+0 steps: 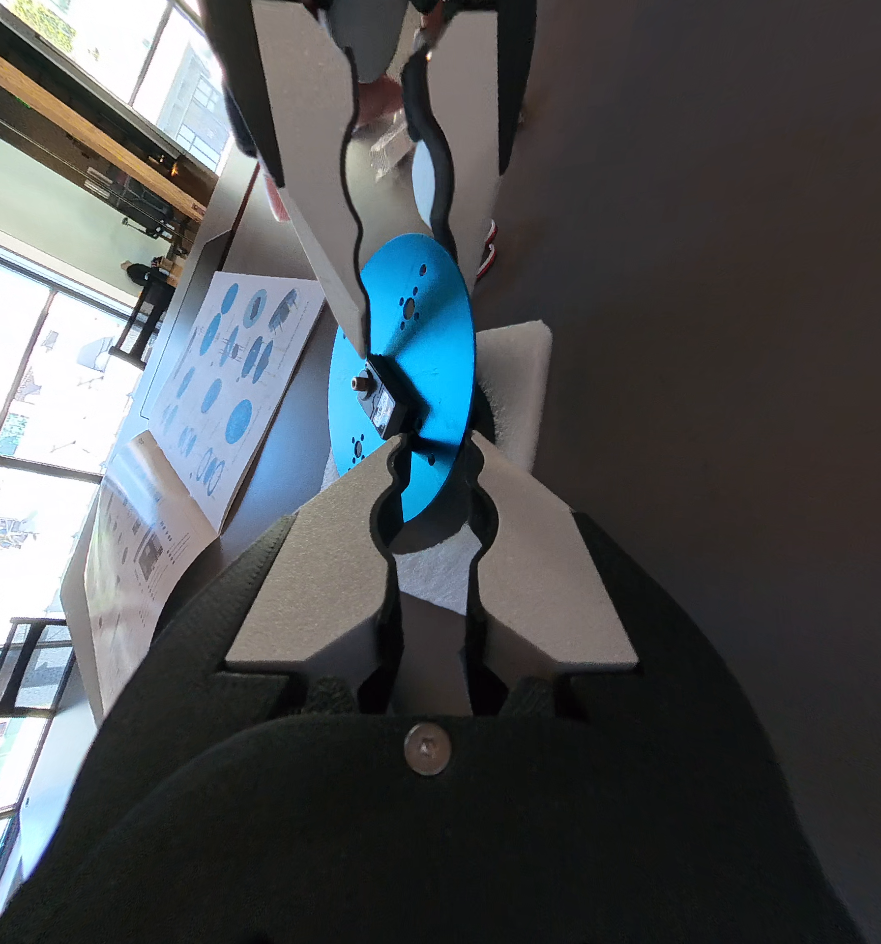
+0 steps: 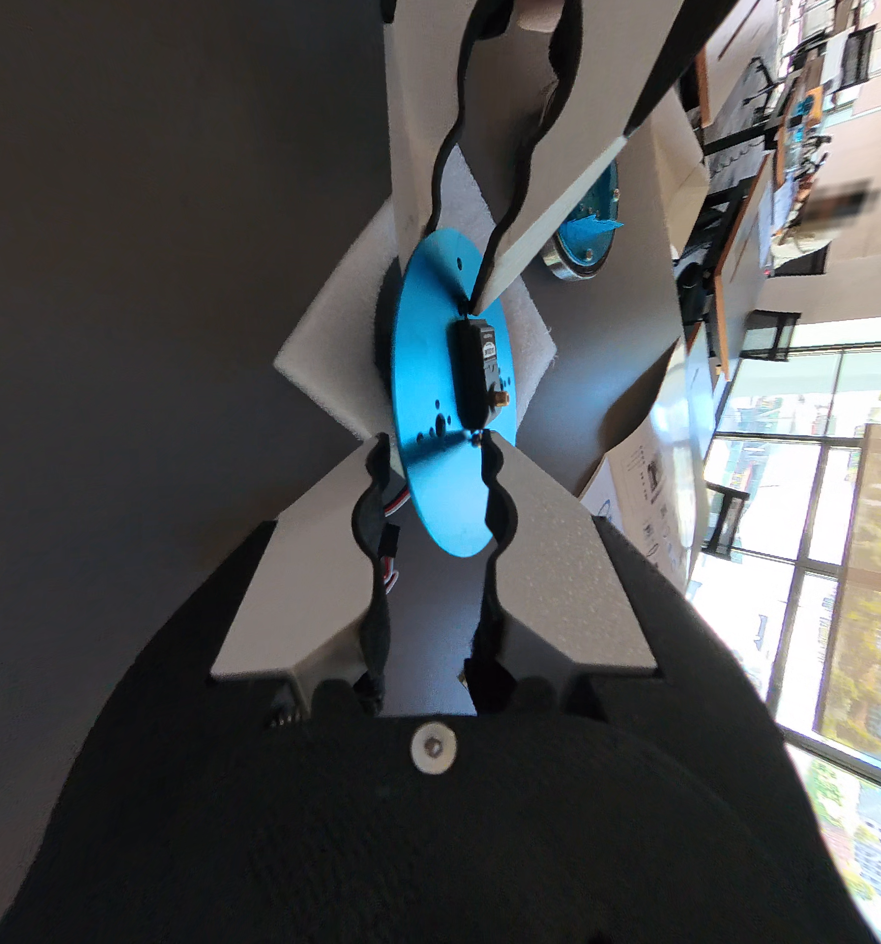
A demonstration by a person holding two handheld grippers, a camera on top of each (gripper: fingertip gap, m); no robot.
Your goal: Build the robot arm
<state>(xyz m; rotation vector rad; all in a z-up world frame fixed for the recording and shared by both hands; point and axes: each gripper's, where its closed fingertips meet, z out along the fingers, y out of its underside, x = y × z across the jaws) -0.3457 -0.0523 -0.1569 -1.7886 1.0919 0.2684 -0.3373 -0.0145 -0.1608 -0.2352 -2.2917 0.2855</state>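
Surface: dark grey table [image 1: 709,357], right of frame | Room: windows [image 1: 35,388] at left | Left gripper [image 1: 436,442] and right gripper [image 2: 433,439]: parted, straddling blue disc [image 1: 428,357] edge; grip cannot be confirmed.

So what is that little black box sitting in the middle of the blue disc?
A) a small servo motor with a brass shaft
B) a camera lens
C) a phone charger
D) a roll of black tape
A: the black block on the blue disc is a small servo motor, with a brass output shaft poking from one end; the two grippers' fingertips meet the disc from opposite sides.
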